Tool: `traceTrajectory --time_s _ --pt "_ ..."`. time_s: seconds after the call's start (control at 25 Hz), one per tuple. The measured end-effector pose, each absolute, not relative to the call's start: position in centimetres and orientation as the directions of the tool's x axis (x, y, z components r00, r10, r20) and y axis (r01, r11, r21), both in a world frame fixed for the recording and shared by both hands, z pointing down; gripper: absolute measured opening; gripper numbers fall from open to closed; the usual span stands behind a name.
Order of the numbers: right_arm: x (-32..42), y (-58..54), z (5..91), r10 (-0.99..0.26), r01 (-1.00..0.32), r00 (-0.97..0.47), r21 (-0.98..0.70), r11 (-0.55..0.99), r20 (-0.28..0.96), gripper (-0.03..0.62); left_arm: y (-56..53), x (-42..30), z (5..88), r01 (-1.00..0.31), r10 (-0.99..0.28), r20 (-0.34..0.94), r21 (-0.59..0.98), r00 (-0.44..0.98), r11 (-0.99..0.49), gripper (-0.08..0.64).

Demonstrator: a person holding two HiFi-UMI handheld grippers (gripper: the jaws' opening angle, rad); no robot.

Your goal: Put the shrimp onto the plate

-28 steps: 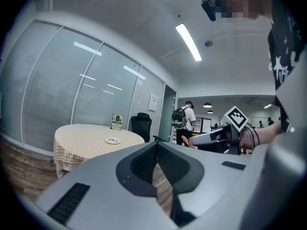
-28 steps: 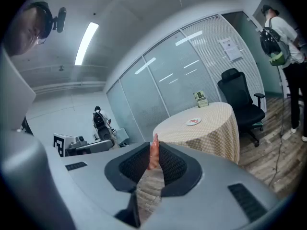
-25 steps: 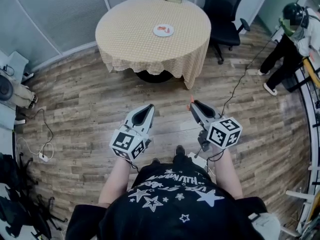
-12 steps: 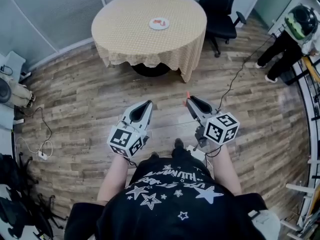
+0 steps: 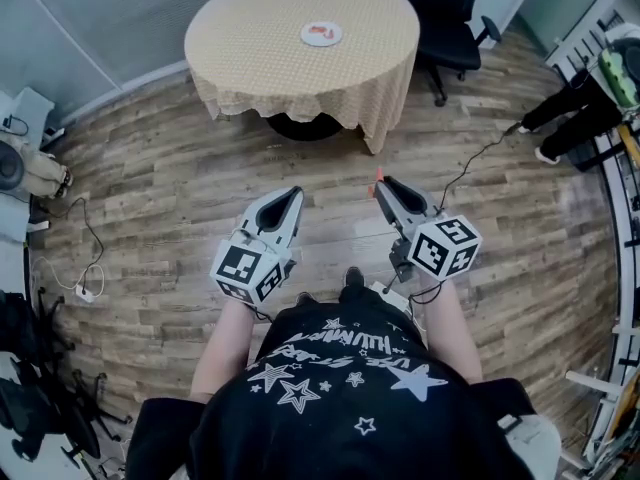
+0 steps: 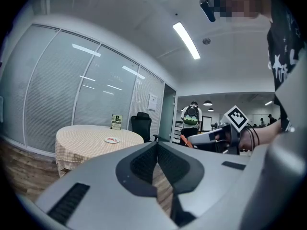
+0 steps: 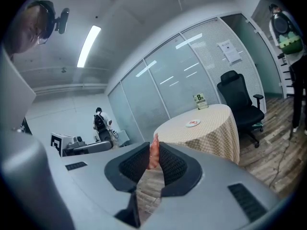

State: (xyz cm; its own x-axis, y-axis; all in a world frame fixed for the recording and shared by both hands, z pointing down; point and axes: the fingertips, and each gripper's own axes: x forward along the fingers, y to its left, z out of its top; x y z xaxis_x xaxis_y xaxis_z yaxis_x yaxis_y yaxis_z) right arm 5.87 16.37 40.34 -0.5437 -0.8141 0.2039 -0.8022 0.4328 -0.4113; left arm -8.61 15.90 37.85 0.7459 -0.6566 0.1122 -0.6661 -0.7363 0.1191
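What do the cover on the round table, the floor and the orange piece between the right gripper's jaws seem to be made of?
Beige checked table cover: probably matte woven cloth; it hangs in soft folds.
Brown plank floor: wood or wood-look laminate, board seams visible.
Small orange shrimp: perhaps plastic or rubber; too small to be sure.

The plate point(image 5: 321, 34) is set on the tabletop point(image 5: 250, 58), with a chair point(image 5: 455, 18) placed to its right. The left claw point(image 5: 290, 196) and right claw point(image 5: 381, 185) are held side by side over the floor point(image 5: 150, 168), well before the tabletop, the shrimp point(image 7: 153, 153) pinched in the right one.
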Motion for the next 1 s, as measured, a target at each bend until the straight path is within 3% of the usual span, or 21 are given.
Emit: traceTrajectory --time_s 0.68,1.0 --pt "13.9 10.4 41.1 -0.752 -0.712 -0.644 -0.469 0.523 0.139 0.063 13.6 -3.7 38.3 -0.810 -0.802 0.127 0.030 0.584 -0.585 0.009" --pt "13.5 8.4 42.7 -0.714 -0.674 -0.684 -0.505 0.539 0.151 0.063 12.6 -4.5 39.4 -0.844 -0.828 0.183 0.022 0.530 -0.536 0.009"
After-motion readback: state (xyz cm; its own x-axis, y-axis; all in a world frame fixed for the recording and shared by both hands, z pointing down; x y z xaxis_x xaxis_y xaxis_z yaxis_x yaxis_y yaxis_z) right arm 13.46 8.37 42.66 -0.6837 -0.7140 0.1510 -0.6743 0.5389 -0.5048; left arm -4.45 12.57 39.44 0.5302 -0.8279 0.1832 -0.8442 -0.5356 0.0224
